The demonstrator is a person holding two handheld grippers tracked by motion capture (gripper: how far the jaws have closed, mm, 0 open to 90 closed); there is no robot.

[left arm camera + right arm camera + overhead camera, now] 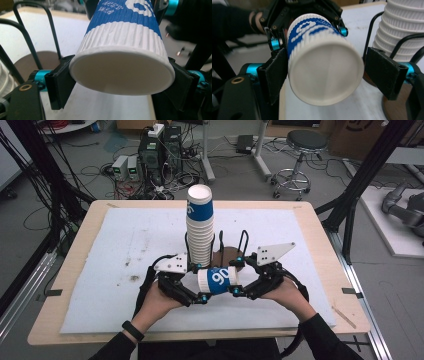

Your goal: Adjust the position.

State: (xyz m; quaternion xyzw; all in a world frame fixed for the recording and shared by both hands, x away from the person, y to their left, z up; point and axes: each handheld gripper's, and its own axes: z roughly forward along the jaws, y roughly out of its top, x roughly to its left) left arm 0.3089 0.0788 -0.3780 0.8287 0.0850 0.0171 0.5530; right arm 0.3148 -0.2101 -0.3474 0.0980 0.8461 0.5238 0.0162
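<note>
Both hands low at frame centre: left gripper (201, 298) clamped on sideways blue-and-white cup (218, 280), right gripper (235, 291) jaws apart around its other end.

White ribbed paper cup (218, 280) with blue band and white lettering, white cup stack (200, 227) topped blue-banded, black tongs with cyan joints, pale wood worktop (320, 250) under light-blue mat (125, 270).

Blue-white ribbed paper cup (218, 280) lying sideways above mat, just before cup stack (200, 227).
</note>
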